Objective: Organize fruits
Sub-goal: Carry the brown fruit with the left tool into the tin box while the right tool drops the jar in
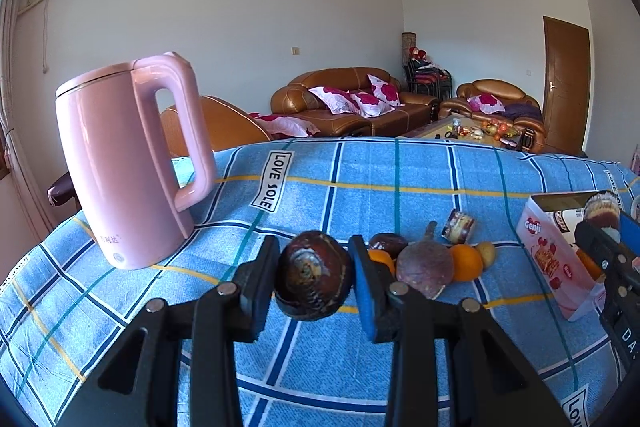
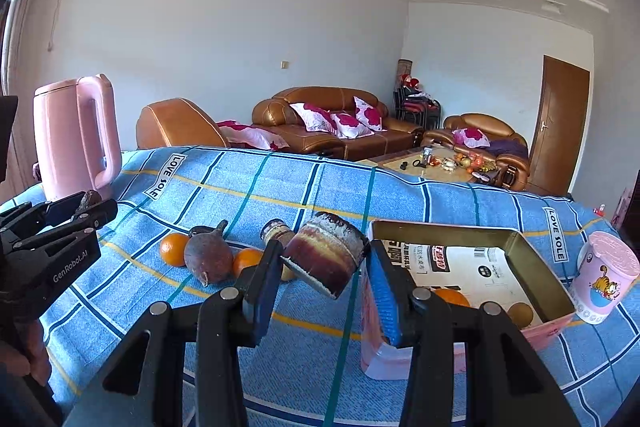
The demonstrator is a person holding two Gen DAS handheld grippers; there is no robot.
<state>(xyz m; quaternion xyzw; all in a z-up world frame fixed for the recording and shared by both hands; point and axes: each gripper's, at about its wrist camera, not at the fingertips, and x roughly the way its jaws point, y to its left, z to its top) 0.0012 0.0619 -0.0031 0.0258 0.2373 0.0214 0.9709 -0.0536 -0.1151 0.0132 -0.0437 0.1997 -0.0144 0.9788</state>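
The left gripper [image 1: 313, 277] is clamping a dark, wrinkled round fruit [image 1: 313, 275] between its pads, holding it above the table's blue checked cloth [image 1: 360, 203], which is carrying black-on-white strips reading "LOVE SOLE" (two are showing in the left wrist view, a third is only partly readable at its lower right corner). The right gripper [image 2: 326, 263] is gripping a wrapped cake-print snack [image 2: 328, 253], its fingers set narrow around it, tilted, just over the left end of the open box [image 2: 538, 259]. That box is sitting toward the cloth's right edge, bearing "denji" in white on red on its pink side [image 1: 534, 228]; its inner flap is printed with characters too small to read. Inside it one orange [image 2: 452, 297] and one brownish round fruit [image 2: 520, 314] are lying. On the cloth near the middle, a cluster is waiting: two oranges [image 2: 174, 249], one large purplish stemmed fruit [image 2: 208, 257], one more dark fruit [image 1: 387, 243], a small yellowish fruit [image 1: 486, 253] and a second wrapped snack [image 1: 459, 225]. A pink kettle [image 1: 120, 163] is standing at the far left corner with small unreadable lettering near its base. The left gripper's side is reading "GenRobot.AI" [image 2: 76, 265]. One pink cartoon-cat cup [image 2: 604, 279] is standing by the right edge.
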